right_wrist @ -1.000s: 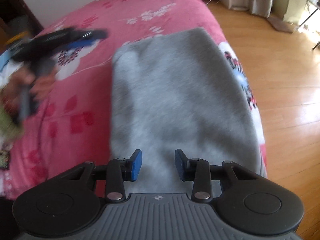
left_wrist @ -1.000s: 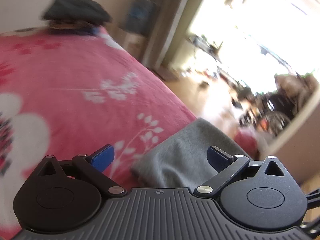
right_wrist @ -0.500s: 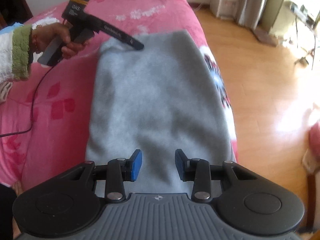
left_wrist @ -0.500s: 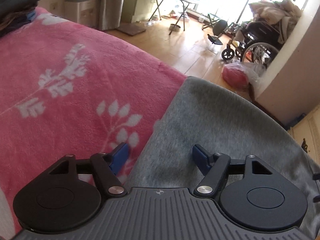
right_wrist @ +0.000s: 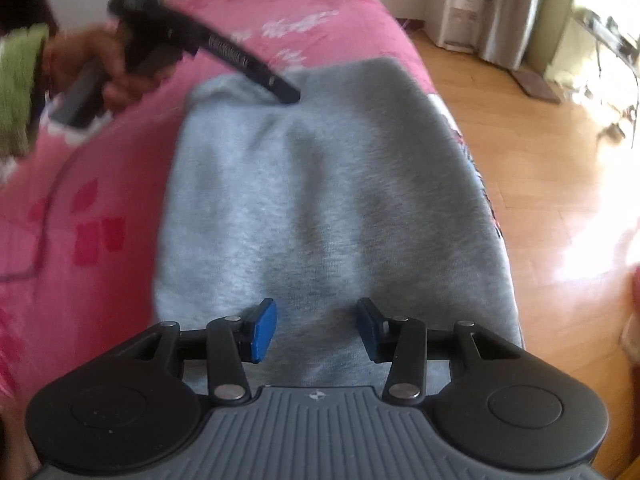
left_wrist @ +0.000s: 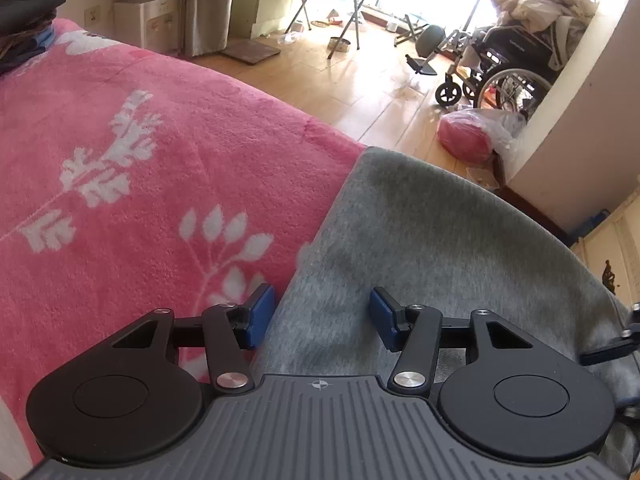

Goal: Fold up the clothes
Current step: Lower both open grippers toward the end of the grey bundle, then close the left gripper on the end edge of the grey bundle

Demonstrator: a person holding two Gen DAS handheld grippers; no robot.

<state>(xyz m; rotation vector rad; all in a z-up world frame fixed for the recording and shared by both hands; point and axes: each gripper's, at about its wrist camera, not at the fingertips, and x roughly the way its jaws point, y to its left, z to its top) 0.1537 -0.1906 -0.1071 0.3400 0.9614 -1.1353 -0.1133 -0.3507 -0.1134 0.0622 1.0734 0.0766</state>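
I judge the grey garment [right_wrist: 332, 200], lying flat along the bed [left_wrist: 120, 168] edge, soft, light and floppy, so I'd pinch its corners; my left gripper [left_wrist: 322, 318] and right gripper [right_wrist: 316, 330] both gape empty.

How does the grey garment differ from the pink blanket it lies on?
The grey garment is plain, with no print; the pink blanket carries white leaf and flower patterns. The garment is a narrow folded piece lying along the bed's floor-side edge, while the blanket spreads across the whole bed beneath it. The garment shows soft ripples; the blanket lies smoother. Both look like soft, fuzzy fabric.
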